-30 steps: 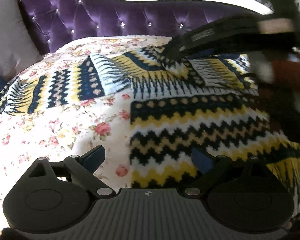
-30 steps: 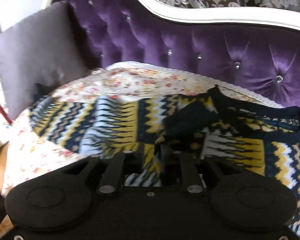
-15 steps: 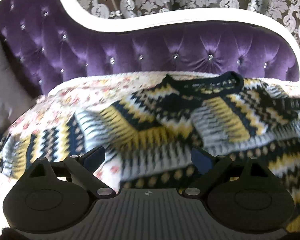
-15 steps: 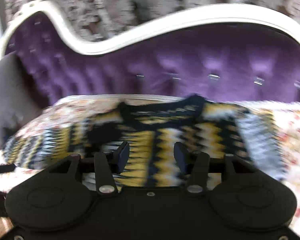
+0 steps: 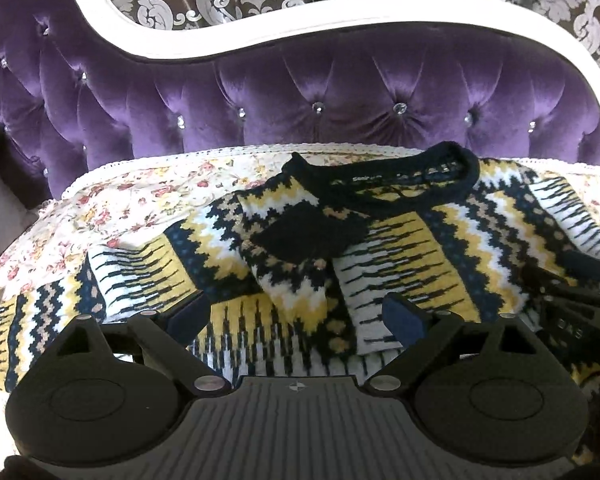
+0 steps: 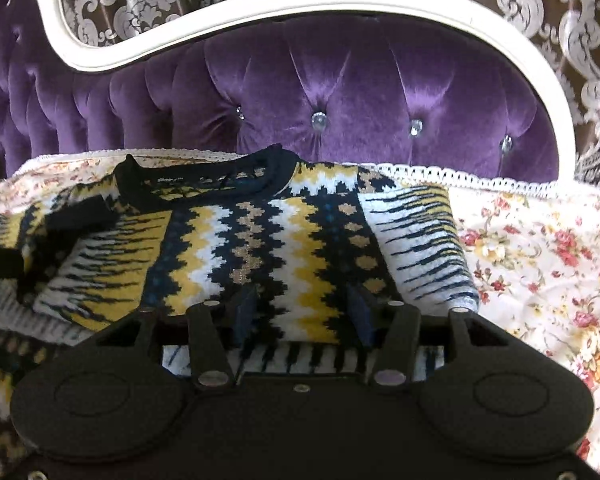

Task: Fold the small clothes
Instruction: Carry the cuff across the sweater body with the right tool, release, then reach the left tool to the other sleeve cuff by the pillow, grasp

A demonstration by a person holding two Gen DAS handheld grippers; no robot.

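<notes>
Knitted sweater (image 6: pixel 260 240) neck label (image 6: pixel 165 181) is unreadable; left hand-held gripper (image 5: pixel 296 316) and right hand-held gripper (image 6: pixel 304 308) gape apart.

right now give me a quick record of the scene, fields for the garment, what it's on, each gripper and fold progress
garment: zigzag knit sweater, navy, yellow and white, dark collar toward the headboard
surface: floral bedspread
backdrop: purple tufted headboard with white frame
left gripper: open, holding nothing, over the sweater
right gripper: open, holding nothing, over the sweater
fold progress: one sleeve lies across the chest; the rest is spread out
</notes>
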